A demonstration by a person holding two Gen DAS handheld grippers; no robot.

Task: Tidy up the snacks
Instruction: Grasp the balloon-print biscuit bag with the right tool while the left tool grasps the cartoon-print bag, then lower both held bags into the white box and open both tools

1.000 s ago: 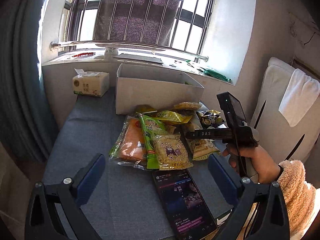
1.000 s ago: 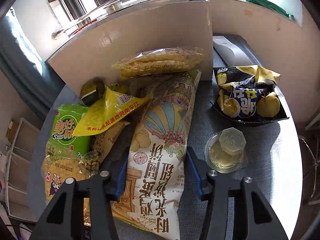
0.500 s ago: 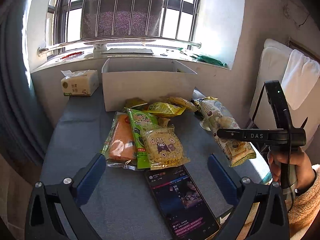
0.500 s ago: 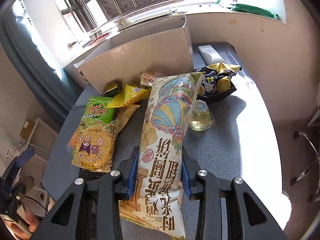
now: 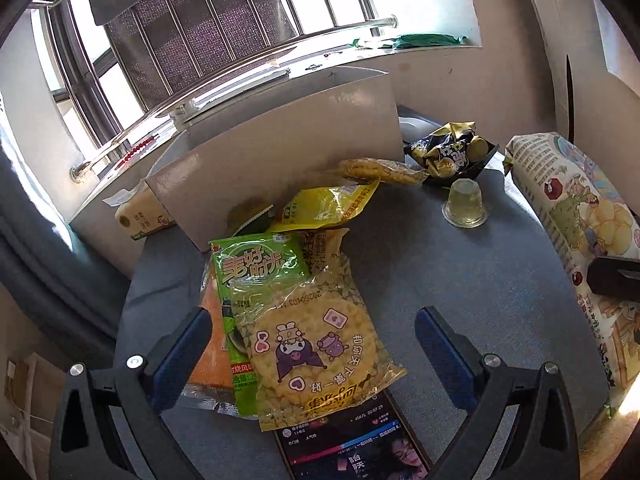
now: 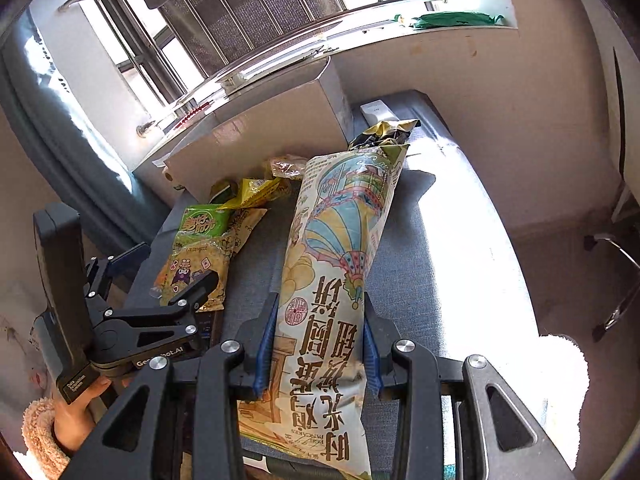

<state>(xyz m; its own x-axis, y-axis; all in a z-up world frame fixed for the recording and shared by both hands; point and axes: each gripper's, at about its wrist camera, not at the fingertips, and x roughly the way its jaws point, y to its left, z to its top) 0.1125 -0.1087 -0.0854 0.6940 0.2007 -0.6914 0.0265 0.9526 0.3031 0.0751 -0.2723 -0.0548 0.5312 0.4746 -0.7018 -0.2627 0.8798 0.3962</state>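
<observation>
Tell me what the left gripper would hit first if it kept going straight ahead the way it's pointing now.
Most likely the yellow cartoon snack bag: it lies between the open fingers of the left gripper, which tilts down toward it. Depth is hard to judge.

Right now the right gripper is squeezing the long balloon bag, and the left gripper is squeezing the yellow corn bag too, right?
Not quite. In the left wrist view, the left gripper is open over the yellow corn bag, not squeezing it. The right gripper does squeeze the long balloon bag.

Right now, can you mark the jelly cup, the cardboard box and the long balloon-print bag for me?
jelly cup (image 5: 465, 205), left wrist view, on its clear side wall.
cardboard box (image 5: 288, 168), left wrist view, on its front wall.
long balloon-print bag (image 6: 340, 232), right wrist view, on the printed balloon.
</observation>
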